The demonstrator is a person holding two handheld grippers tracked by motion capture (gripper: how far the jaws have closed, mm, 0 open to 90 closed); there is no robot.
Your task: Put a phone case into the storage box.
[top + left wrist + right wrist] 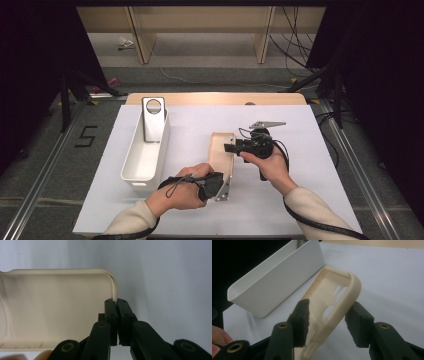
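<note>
A beige phone case [220,150] lies hollow side up on the white table top [300,200], just right of centre. My left gripper [220,181] comes in from the near end and is shut on the case's thin rim [115,291] beside a rounded corner, as the left gripper view [117,303] shows. My right gripper [229,148] reaches in from the right at the far end. In the right gripper view its jaws [329,304] straddle the case's side wall [342,305] next to the camera cut-outs. One pad [303,312] sits inside the hollow, apart from the wall.
A long white bin [145,155] stands left of the case, with a grey upright plate with a round hole [153,117] at its far end. The bin's side wall [274,280] is close behind the case. Bare white table lies to the right and front.
</note>
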